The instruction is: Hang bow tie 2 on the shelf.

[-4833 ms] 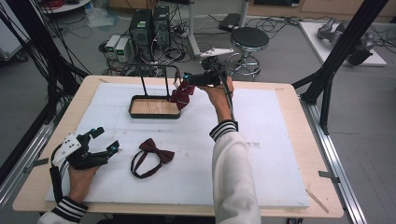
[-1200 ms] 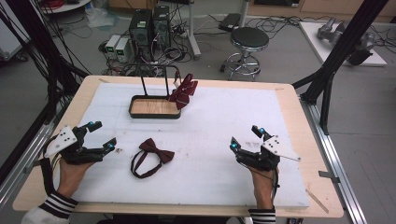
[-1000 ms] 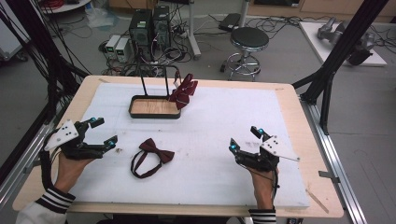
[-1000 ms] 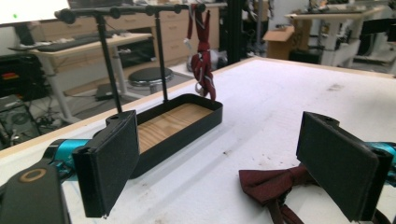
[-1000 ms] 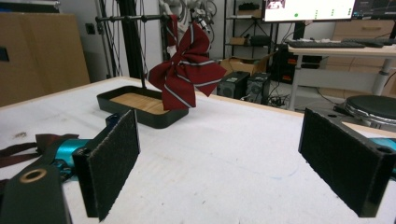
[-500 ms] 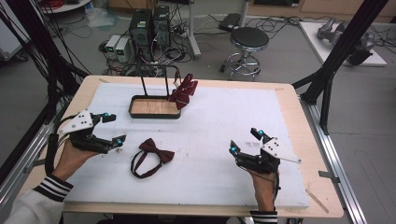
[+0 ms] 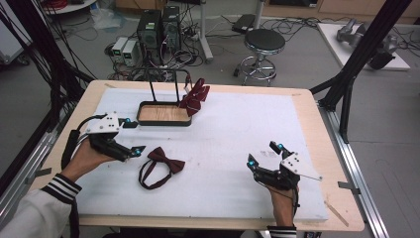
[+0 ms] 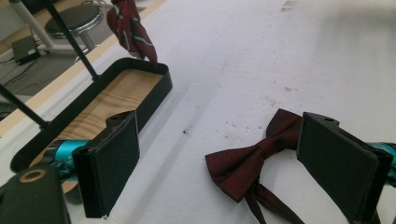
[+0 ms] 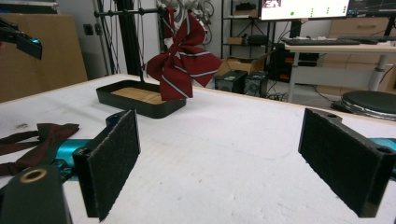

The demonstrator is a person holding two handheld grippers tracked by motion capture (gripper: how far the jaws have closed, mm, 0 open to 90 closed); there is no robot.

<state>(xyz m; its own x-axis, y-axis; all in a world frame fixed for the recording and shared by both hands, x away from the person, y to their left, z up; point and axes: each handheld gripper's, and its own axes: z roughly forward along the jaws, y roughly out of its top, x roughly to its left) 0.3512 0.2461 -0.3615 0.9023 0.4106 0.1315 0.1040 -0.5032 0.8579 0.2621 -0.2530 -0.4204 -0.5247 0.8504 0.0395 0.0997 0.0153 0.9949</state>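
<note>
A lab: computer towers [image 7: 159,29], floor cables [image 7: 297,22], black rig frames [image 7: 361,54].

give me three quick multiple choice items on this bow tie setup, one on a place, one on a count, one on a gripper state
1. Where does the plain dark red bow tie lie?
A. on the white mat
B. in the tray
C. on the stool

2. How many bow ties are there?
A. one
B. two
C. four

3. How is the left gripper?
A. shut on the bow tie
B. open beside it
C. shut, empty

Key: 1 A, it lies flat on the white mat before the tray. 2 B, the other, a striped bow tie, hangs from the rack. 3 B, its jaws stand apart around nothing.
</note>
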